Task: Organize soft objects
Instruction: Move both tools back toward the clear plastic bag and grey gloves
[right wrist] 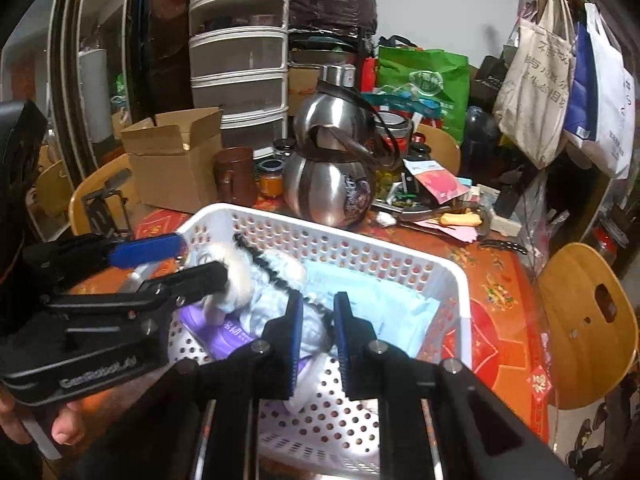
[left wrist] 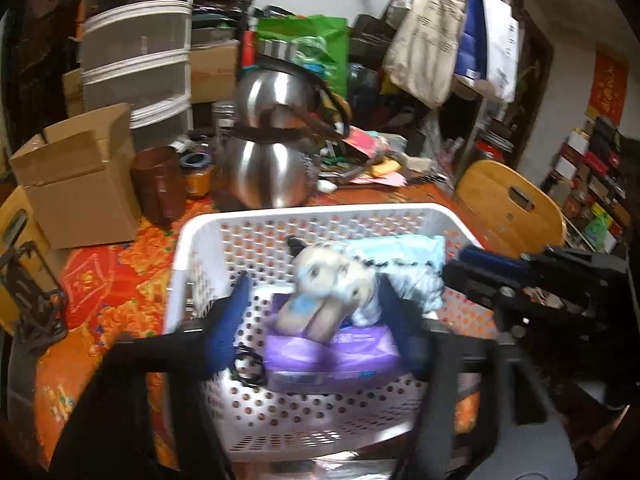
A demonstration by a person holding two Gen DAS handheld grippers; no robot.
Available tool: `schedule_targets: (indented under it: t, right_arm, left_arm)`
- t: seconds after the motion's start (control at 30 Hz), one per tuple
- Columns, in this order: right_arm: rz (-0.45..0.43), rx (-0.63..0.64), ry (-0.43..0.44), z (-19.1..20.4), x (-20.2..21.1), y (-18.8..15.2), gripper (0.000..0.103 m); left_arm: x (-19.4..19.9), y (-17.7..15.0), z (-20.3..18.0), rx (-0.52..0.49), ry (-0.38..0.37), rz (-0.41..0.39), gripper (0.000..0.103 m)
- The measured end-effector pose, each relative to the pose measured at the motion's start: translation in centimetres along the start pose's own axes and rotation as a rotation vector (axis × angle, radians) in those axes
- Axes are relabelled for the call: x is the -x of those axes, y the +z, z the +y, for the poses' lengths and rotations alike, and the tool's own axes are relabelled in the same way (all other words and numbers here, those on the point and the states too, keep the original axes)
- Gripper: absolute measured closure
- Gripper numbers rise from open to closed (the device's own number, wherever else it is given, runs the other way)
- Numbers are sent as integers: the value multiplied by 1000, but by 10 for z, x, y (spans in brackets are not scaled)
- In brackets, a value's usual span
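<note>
Deposit step: left tongs (left wrist: 312, 300) spread wide, plush toy (left wrist: 328, 280) released into basket (left wrist: 208, 232); right tongs (right wrist: 318, 332) near-shut, empty; withdraw toward 6 o'clock next.

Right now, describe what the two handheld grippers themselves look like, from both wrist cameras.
Both are matte black tools with blue pads lining the inner faces of the jaws. The left gripper has angular black bars joined by round silver bolts, and pale lettering printed along its body, too blurred to read. The right gripper shows the same silver bolts on its black arms. A bare hand holds the left one; no sleeve is visible.
</note>
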State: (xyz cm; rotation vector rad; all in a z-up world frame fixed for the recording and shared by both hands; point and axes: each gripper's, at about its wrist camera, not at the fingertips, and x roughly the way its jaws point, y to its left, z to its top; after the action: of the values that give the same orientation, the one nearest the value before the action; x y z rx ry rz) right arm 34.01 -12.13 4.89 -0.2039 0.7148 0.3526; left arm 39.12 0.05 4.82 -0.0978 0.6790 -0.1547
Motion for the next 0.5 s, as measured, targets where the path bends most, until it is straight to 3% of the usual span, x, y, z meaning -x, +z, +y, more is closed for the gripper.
schedule_targets:
  t: [0.07,0.17,0.2,0.5]
  right_arm:
    - [7,-18,5,-5,1,-2,82]
    - [1,-60,3,-17,6,-6,51]
    - [-4,-77,10,-21,9,-8,45]
    - [-10,-126,40,-26,32,-35,37]
  left_arm:
    - [9,-2,6,6,3,-42,16]
    - [15,-3,17,33,-22,-37,15]
    - [17,-5,18,34,-25,-35,15]
    - [46,-48,17,15,-36,-14,14]
